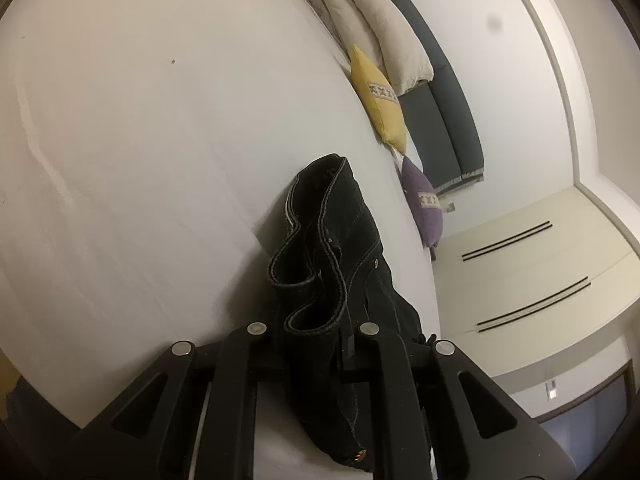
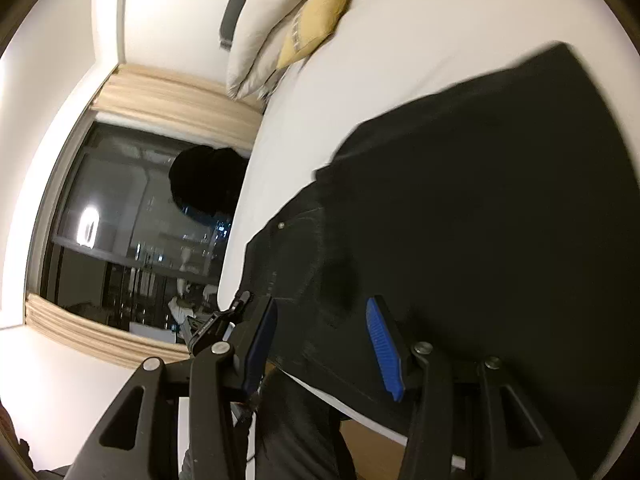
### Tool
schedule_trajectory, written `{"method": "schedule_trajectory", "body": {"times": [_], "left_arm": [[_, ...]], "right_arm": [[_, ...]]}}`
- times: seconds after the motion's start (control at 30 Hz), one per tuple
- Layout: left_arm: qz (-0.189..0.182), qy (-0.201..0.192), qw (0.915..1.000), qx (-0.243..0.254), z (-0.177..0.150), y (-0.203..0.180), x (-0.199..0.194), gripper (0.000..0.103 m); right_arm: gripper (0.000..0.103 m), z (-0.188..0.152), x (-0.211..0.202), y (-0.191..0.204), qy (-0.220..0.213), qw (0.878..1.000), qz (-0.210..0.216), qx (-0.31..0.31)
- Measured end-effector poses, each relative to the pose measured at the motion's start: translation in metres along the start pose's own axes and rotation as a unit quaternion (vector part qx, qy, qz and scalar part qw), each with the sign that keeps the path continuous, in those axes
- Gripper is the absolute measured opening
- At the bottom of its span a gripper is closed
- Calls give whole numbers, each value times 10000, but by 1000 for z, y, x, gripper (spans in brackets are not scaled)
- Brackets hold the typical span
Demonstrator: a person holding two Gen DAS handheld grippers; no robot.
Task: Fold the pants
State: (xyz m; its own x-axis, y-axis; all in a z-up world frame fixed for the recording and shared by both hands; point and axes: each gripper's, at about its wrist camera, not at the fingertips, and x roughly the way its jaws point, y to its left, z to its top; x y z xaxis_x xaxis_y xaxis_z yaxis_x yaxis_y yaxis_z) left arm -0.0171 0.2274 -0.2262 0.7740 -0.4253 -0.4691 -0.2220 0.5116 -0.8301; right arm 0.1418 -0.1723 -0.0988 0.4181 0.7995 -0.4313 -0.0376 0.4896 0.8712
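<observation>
I see a white bed (image 1: pixel 140 140) carrying black pants (image 2: pixel 480 200) spread near its edge; a yellow cushion (image 1: pixel 378 100), a purple cushion (image 1: pixel 424 204) and white pillows (image 1: pixel 376 20) along the headboard end

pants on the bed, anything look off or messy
Yes. The black pants are bunched at the waistband, which stands up in wavy folds where the left gripper pinches it. One part hangs over the edge of the bed. No damage shows.
</observation>
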Motion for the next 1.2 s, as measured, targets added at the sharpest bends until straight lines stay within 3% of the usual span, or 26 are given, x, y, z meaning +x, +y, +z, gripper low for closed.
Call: {"method": "schedule_trajectory", "body": {"times": [0.2, 0.33, 0.4, 0.43, 0.47, 0.53, 0.67, 0.9, 0.93, 1.0, 1.03, 1.07, 1.2], "left_arm": [[55, -90, 9999, 100, -1, -15, -9, 11], [137, -91, 9997, 174, -3, -16, -18, 11], [147, -95, 9997, 177, -2, -17, -19, 11], [156, -91, 9996, 194, -2, -18, -18, 11], [180, -100, 9995, 231, -2, -19, -18, 11], [177, -121, 9995, 247, -2, -21, -19, 11], [203, -161, 9987, 430, 0, -35, -21, 11], [258, -258, 9923, 1185, -3, -80, -35, 11], [237, -266, 9908, 1303, -5, -89, -37, 11], [167, -267, 9862, 1628, -11, -112, -39, 11], [104, -233, 9832, 1807, -16, -126, -39, 11], [37, -182, 9786, 2049, -24, -143, -37, 11], [-180, 109, 9537, 3001, -69, -207, -20, 11]], "right_arm": [[51, 29, 72, 34, 506, 9978, 325, -274], [50, 38, 126, 33, 1109, 9935, 99, -240], [27, 36, 151, 14, 1449, 9885, -439, -47], [5, 37, 154, 4, 1412, 9883, -577, 69], [0, 39, 153, -4, 1385, 9883, -605, 220], [0, 40, 150, -21, 1369, 9885, -311, 564], [0, 38, 150, -17, 1305, 9895, -483, 379], [0, 39, 145, -19, 1225, 9911, -394, 330], [3, 40, 141, -18, 1230, 9910, -327, 424], [34, 44, 121, -17, 1152, 9903, -79, 774], [57, 48, 108, -16, 1018, 9913, 134, 823], [69, 54, 89, -12, 791, 9934, 306, 774], [89, 79, 13, -9, 135, 9947, 761, 683]]}}
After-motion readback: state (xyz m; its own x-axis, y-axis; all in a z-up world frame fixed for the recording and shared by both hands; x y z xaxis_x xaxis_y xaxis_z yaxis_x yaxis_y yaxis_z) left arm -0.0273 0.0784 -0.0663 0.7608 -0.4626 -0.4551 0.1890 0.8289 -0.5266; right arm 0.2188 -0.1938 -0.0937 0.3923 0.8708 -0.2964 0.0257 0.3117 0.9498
